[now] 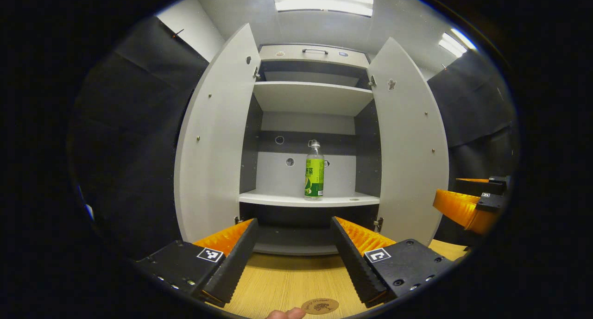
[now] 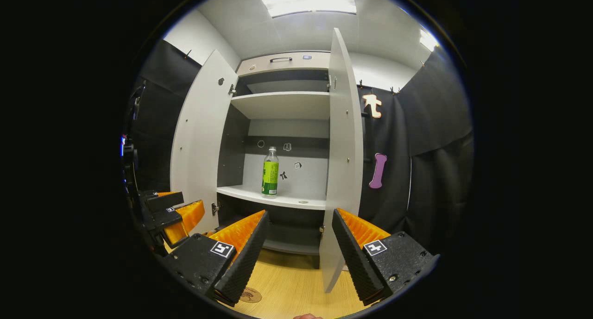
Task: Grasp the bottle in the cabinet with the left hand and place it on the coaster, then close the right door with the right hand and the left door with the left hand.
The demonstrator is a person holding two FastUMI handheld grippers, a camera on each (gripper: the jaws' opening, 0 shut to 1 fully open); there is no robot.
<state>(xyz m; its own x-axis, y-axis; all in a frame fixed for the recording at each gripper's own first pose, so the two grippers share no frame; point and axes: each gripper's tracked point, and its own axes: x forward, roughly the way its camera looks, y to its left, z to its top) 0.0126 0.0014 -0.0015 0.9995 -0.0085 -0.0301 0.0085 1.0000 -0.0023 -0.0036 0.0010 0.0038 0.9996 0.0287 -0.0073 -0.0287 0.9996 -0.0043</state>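
A grey cabinet (image 1: 310, 55) stands on a pale wooden counter (image 1: 282, 282) with both doors swung wide. In the left gripper view the left door (image 1: 213, 143) and the right door (image 1: 407, 147) frame the open interior, where a clear bottle (image 1: 314, 171) with a green label stands upright on the middle shelf (image 1: 278, 198), a little right of centre and near the shelf's front edge, touching nothing else. An upper shelf (image 1: 310, 94) sits above it, bare on its visible face. The left gripper (image 1: 294, 252) hovers low over the counter in front of the cabinet, well short of the bottle, its jaws spread wide with nothing between them. A round brown coaster (image 1: 320, 306) lies flat on the counter just below those jaws, and a fingertip (image 1: 286, 314) shows at the bottom edge beside it. At the right edge of the same view the right gripper (image 1: 470, 203) is seen farther off, level with the lower part of the right door. In the right gripper view that gripper's own jaws are likewise spread apart and hold nothing, pointing at the cabinet's lower opening, with the right door edge-on just between them.
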